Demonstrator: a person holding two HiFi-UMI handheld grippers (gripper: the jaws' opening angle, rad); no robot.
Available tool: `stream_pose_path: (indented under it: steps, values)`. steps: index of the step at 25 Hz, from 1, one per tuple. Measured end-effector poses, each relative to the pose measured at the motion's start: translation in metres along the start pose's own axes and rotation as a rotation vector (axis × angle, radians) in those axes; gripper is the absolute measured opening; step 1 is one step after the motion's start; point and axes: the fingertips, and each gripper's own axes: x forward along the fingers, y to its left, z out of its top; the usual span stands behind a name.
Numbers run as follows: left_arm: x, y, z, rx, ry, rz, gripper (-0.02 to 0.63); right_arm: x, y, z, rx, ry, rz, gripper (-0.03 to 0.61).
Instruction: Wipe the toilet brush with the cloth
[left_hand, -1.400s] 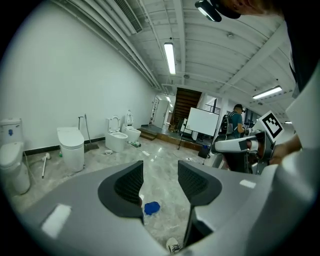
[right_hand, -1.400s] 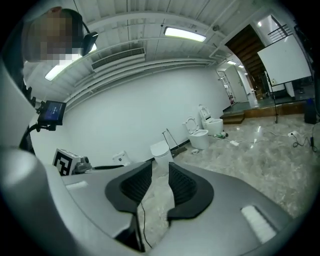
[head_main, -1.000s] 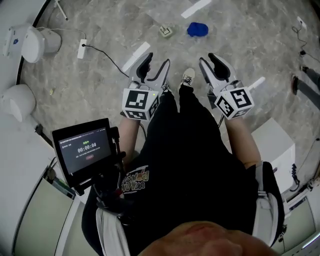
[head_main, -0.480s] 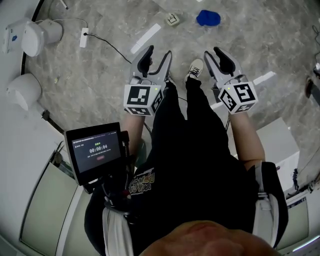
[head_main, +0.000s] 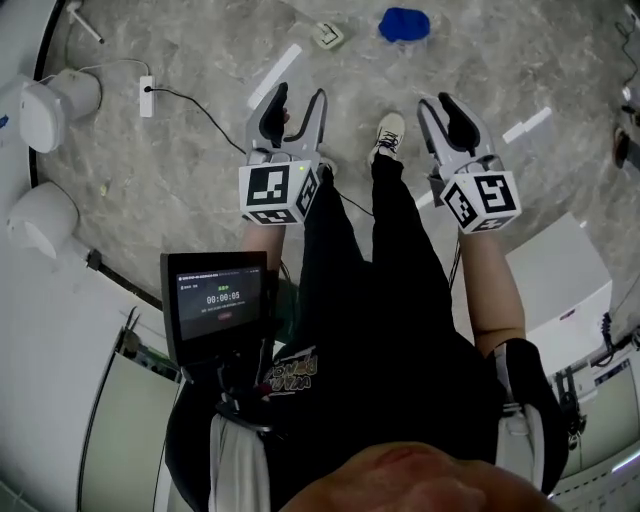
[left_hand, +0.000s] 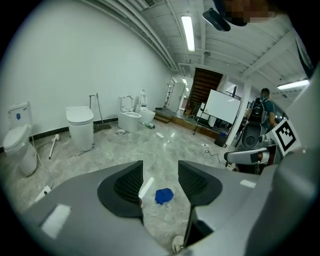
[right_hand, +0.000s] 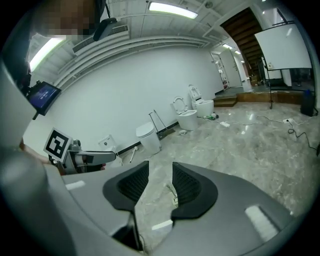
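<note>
A crumpled blue cloth (head_main: 403, 23) lies on the marble floor ahead of the person's feet, and it shows between the left jaws in the left gripper view (left_hand: 164, 196), far beyond them. A thin white stick (head_main: 85, 25), possibly the toilet brush, lies by the wall near the toilets (left_hand: 52, 147). My left gripper (head_main: 297, 100) is held out over the floor, open and holding nothing. My right gripper (head_main: 440, 103) hangs beside it with a narrower gap, also open and holding nothing.
Two white toilets (head_main: 55, 95) (head_main: 35, 215) stand along the left wall, with a power strip (head_main: 147, 95) and its cable nearby. A small white block (head_main: 329, 35) and white strips (head_main: 275, 75) lie on the floor. A white box (head_main: 560, 285) stands at right. A timer screen (head_main: 222, 305) hangs at the person's waist.
Both grippers have sunk lower and reached a little forward. The cloth has drifted toward the top of the head view. The jaw gaps look the same.
</note>
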Motion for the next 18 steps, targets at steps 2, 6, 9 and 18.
stream_pose_path:
  steps: [2, 6, 9, 18]
  values:
    - [0.007, 0.012, -0.010, 0.044, 0.001, -0.002, 0.222, 0.013, -0.006, -0.017, 0.006, 0.017, -0.038, 0.143]
    - [0.021, 0.043, -0.039, 0.107, -0.003, 0.009, 0.222, 0.050, -0.017, -0.052, -0.016, 0.043, -0.107, 0.158]
    - [0.033, 0.065, -0.070, 0.081, 0.000, 0.018, 0.225, 0.081, -0.020, -0.075, -0.055, 0.049, -0.125, 0.168]
    - [0.114, 0.132, -0.270, -0.013, 0.012, 0.087, 0.225, 0.226, -0.069, -0.271, -0.195, 0.121, -0.021, 0.175]
